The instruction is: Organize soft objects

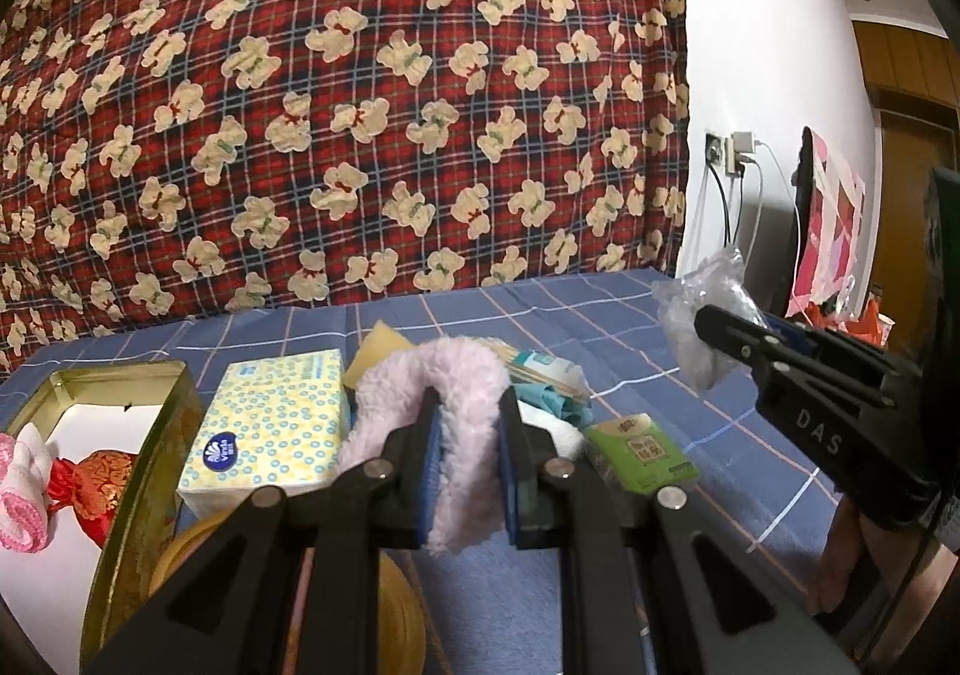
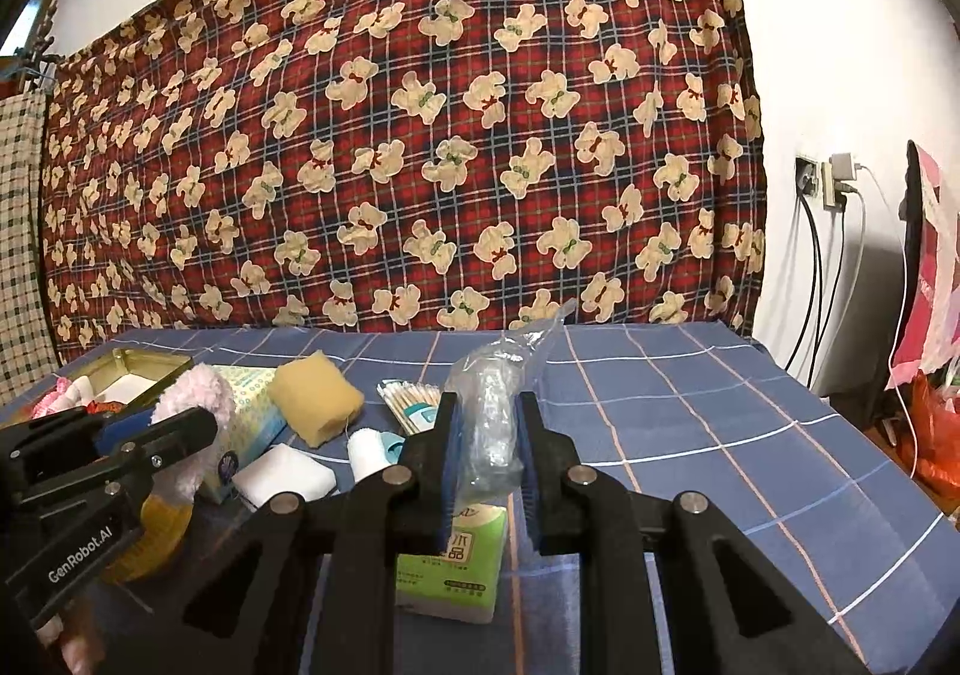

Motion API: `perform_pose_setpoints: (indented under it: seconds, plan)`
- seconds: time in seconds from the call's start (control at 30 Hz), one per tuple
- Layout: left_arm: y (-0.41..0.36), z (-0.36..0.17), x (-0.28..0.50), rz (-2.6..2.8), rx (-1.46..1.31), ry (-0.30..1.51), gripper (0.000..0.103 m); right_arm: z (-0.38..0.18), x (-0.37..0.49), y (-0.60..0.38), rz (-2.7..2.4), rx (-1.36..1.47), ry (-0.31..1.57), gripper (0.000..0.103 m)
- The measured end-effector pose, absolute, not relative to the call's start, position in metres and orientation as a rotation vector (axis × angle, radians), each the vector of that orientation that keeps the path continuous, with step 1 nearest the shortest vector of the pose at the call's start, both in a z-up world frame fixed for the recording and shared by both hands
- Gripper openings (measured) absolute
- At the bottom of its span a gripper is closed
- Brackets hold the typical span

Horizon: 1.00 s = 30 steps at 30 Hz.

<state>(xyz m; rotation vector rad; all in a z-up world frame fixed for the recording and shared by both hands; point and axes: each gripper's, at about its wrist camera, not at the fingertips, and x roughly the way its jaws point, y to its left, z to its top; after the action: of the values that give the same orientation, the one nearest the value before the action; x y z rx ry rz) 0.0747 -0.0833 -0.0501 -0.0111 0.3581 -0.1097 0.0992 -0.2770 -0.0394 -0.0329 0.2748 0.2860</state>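
Fluffy pale-pink cloth (image 1: pixel 444 405) pinched in left hand-held gripper (image 1: pixel 468 471); crinkled clear bag (image 2: pixel 492 423) in right (image 2: pixel 489 465).

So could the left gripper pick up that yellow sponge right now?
Probably not yet. The left gripper is already shut on the pink fluffy cloth, so its jaws are full; the sponge lies uncovered behind the tissue box.

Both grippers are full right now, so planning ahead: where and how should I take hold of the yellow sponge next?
Grip the yellow sponge across its two short side faces, coming down from above. It sits propped on the tissue box with its top exposed, the white pad crowds its near edge, and the cotton swabs lie just right.
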Motion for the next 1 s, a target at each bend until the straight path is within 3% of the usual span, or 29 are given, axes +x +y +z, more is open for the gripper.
perform_pose_setpoints:
  seconds: [1.0]
  plan:
    - [-0.052,-0.047,0.063,-0.005,-0.043,0.299,0.014,-0.04,0.089,-0.237,0.387,-0.045,0.254,0.02]
